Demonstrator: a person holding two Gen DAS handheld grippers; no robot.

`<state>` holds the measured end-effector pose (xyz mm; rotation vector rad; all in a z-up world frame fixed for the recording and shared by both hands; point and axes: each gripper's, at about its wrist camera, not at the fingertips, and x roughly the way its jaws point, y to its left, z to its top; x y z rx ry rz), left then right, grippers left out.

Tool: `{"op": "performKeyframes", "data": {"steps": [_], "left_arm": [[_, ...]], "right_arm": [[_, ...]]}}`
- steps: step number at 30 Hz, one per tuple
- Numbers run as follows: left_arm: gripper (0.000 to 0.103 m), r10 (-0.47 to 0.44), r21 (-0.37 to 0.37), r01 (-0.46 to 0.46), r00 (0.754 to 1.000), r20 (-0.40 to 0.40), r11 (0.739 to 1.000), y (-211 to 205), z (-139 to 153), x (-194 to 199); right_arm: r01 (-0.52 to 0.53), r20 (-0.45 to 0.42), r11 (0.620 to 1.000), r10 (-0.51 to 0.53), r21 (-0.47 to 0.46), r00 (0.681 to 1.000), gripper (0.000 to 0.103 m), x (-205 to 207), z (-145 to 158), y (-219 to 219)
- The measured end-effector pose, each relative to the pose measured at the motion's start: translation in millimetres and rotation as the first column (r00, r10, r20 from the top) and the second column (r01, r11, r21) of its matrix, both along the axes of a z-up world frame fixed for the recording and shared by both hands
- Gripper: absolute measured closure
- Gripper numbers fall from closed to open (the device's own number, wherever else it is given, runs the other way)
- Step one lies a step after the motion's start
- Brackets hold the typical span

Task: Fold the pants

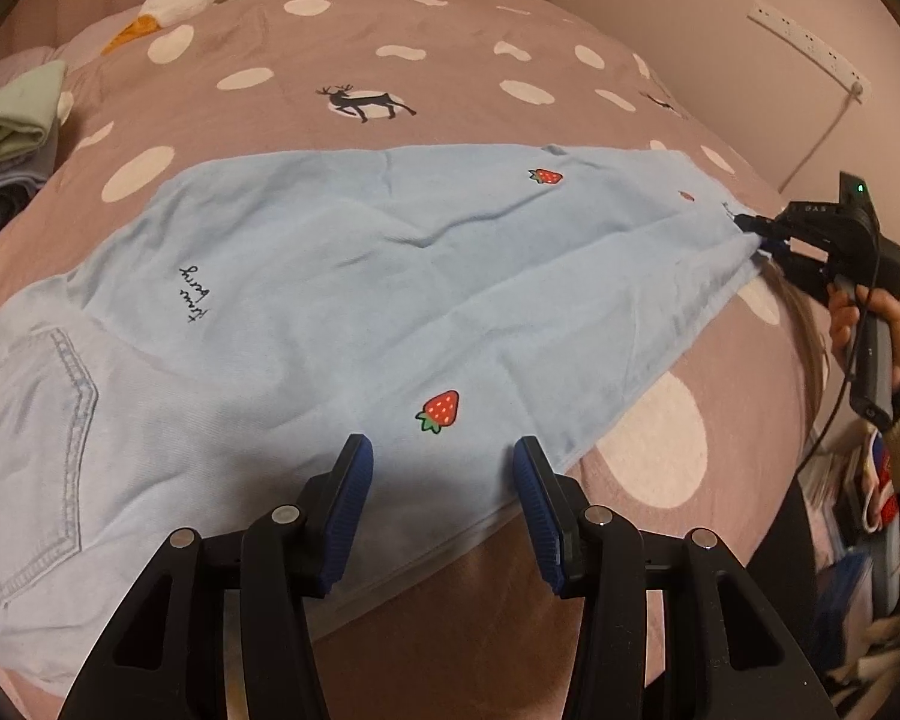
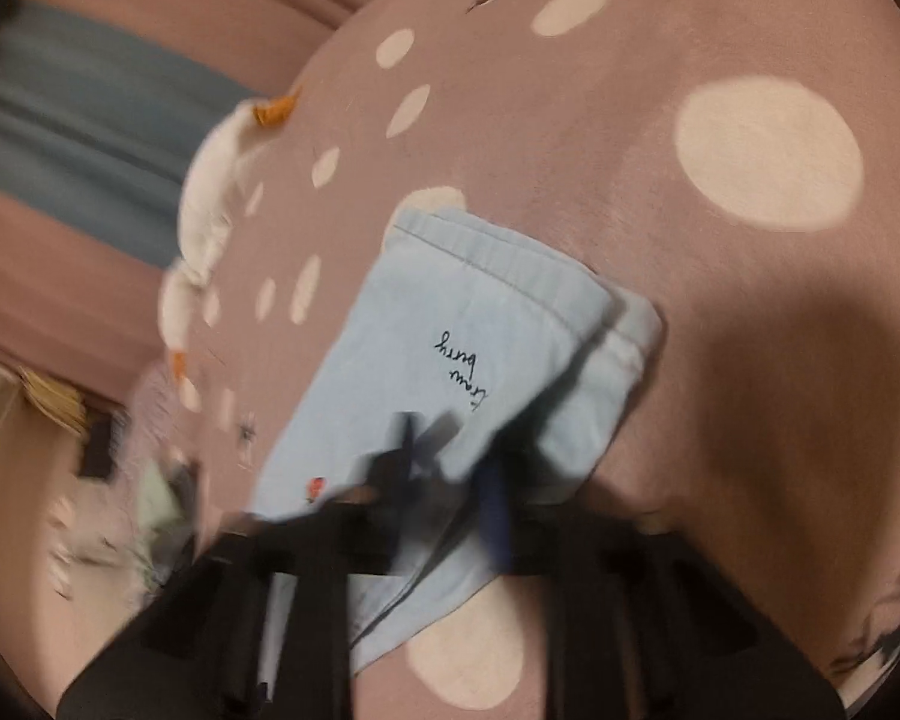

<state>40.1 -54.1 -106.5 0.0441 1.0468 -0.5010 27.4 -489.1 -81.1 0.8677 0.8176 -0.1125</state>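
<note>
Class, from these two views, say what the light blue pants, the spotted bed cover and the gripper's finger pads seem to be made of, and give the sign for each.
Light blue pants: probably soft, washed denim-look cotton, matte; stitched patch pocket, fine weave, soft creases.
Spotted bed cover: probably brushed or fleecy fabric, matte; slightly fuzzy surface, printed dots and deer.
Finger pads on the left gripper: apparently blue rubber or soft plastic; fine ribbing, set in black hard plastic.

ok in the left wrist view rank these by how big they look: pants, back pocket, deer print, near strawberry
1. pants
2. back pocket
3. deer print
4. near strawberry
The deer lies farther from the camera, so its true size against the strawberry is unsure.
</note>
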Motion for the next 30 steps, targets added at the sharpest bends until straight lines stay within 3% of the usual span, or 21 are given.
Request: {"op": "performKeyframes", "data": {"steps": [3, 6, 8, 10, 12, 14, 16, 19, 21, 23, 25, 28, 30], "left_arm": [[0.056, 0.005, -0.008, -0.005, 1.0, -0.01, 1.0, 2, 0, 1], [0.056, -0.003, -0.008, 0.003, 1.0, -0.014, 1.0, 2, 0, 1], [0.056, -0.014, -0.007, 0.014, 1.0, -0.012, 1.0, 5, 3, -2], [0.056, -0.013, -0.017, 0.013, 1.0, -0.007, 1.0, 14, 10, -7], [0.056, -0.002, -0.052, 0.001, 1.0, -0.006, 0.999, 28, 18, -15], [0.056, 0.018, -0.111, -0.019, 1.0, -0.003, 0.994, 48, 28, -23], [0.056, 0.06, -0.143, -0.058, 0.998, 0.006, 0.988, 64, 35, -25], [0.056, 0.197, -0.151, -0.191, 0.98, 0.025, 0.97, 93, 40, -17], [0.056, 0.314, -0.173, -0.308, 0.949, 0.006, 0.936, 115, 38, -10], [0.056, 0.412, -0.172, -0.406, 0.911, -0.004, 0.898, 134, 32, -8], [0.056, 0.462, -0.169, -0.456, 0.887, -0.007, 0.874, 149, 28, -9], [0.056, 0.517, -0.098, -0.517, 0.856, -0.026, 0.851, 170, 13, -14], [0.056, 0.514, -0.136, -0.518, 0.856, -0.066, 0.845, 184, 3, -22]], "right_arm": [[-0.001, 0.04, 0.998, 0.003, -0.055, 0.999, 0.099, -9, 22, -1], [0.01, -0.024, 0.995, -0.012, -0.098, 1.0, 0.098, -7, 10, -15], [0.028, -0.1, 0.999, -0.03, -0.024, 0.994, 0.099, -7, -15, -29], [0.073, -0.081, 0.997, -0.072, 0.012, 0.994, 0.1, -15, -15, -35], [0.149, -0.08, 0.978, -0.162, -0.144, 0.984, 0.085, -29, 4, -36], [0.21, -0.056, 0.934, -0.236, -0.289, 0.97, 0.058, -42, 23, -31], [0.177, -0.011, 0.933, -0.19, -0.314, 0.982, 0.058, -45, 36, -19], [-0.047, 0.016, 0.94, 0.056, -0.338, 0.998, 0.063, -27, 45, 29], [-0.282, 0.033, 0.907, 0.307, -0.313, 0.951, 0.078, -12, 43, 83], [-0.418, 0.002, 0.841, 0.446, -0.343, 0.895, 0.094, -2, 37, 127], [-0.502, -0.051, 0.762, 0.53, -0.408, 0.846, 0.095, 5, 29, 167], [-0.626, -0.148, 0.674, 0.626, -0.392, 0.766, 0.095, 8, 9, 200], [-0.706, -0.26, 0.582, 0.667, -0.403, 0.698, 0.094, -4, -13, 216]]}}
